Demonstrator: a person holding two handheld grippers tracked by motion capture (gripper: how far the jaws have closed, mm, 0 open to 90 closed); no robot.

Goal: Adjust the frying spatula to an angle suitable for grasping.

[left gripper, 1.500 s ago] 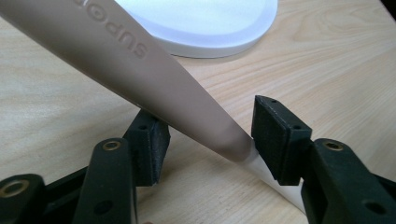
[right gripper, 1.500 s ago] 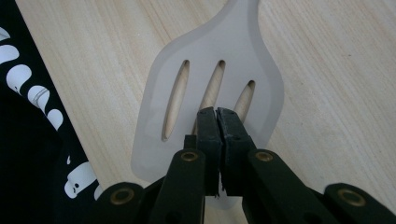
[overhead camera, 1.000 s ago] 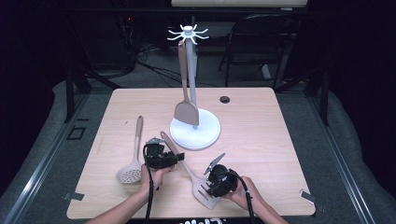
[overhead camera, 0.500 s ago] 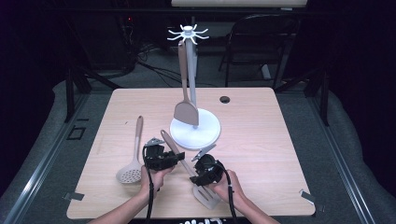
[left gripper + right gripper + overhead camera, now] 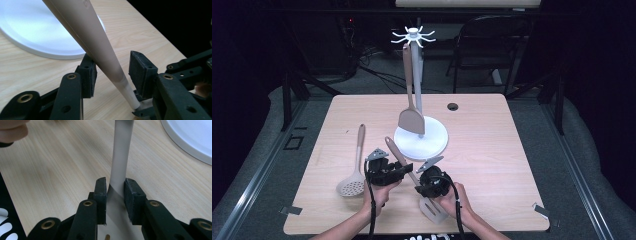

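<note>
Now | right gripper [image 5: 428,186] moved left, clamps slotted spatula [image 5: 434,210] | left gripper [image 5: 388,172] parted around its handle

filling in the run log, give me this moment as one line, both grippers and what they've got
left gripper: open around slotted spatula handle | right gripper: shut on slotted spatula neck | spatula flat on table | not lifted

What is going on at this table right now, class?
A person holds a gripper in each hand over a slotted spatula lying on the wooden table. The right gripper has its jaws closed on the spatula's grey neck. The left gripper straddles the tan handle with its jaws open. A skimmer spoon lies to the left, and another spatula hangs on the white rack.
</note>
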